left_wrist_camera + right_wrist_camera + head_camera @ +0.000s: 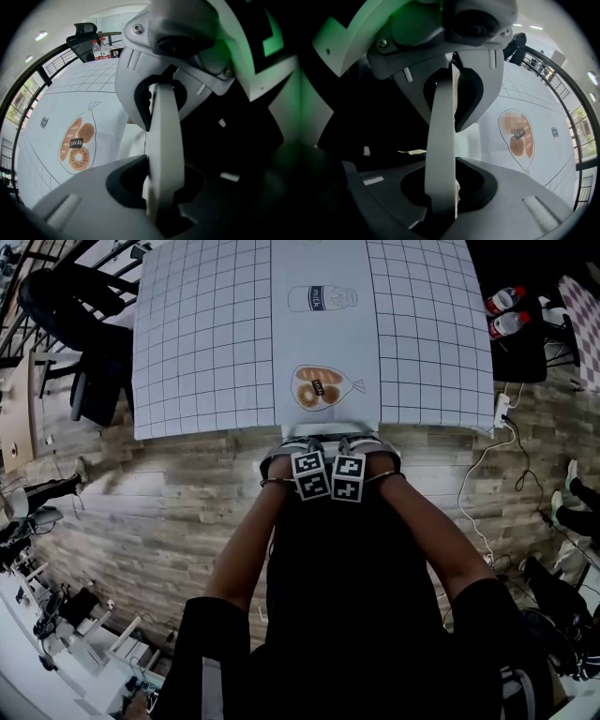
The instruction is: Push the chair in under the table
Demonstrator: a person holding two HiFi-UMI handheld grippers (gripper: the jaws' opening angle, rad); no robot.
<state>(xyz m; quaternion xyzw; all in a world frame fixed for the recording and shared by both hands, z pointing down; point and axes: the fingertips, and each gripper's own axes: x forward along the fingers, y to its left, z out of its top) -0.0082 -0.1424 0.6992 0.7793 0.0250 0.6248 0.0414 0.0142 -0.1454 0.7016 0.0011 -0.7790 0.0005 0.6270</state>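
The chair shows only as a pale grey backrest top (330, 440) at the near edge of the table (206, 352), which has a white gridded cloth; the seat is hidden under my arms and body. My left gripper (302, 450) and right gripper (356, 450) sit side by side on that backrest, marker cubes touching. In the left gripper view the jaws of the left gripper (161, 140) clamp a pale upright rim, the chair back (165, 117). In the right gripper view the right gripper (443, 140) clamps the same chair back (440, 117).
A bread drawing (321, 388) and a milk bottle drawing (322, 298) lie on the cloth. A black office chair (84, 324) stands at the table's left. Two bottles (506, 310), a power strip with cable (502, 411) and someone's shoes (565, 493) are at right on the wood floor.
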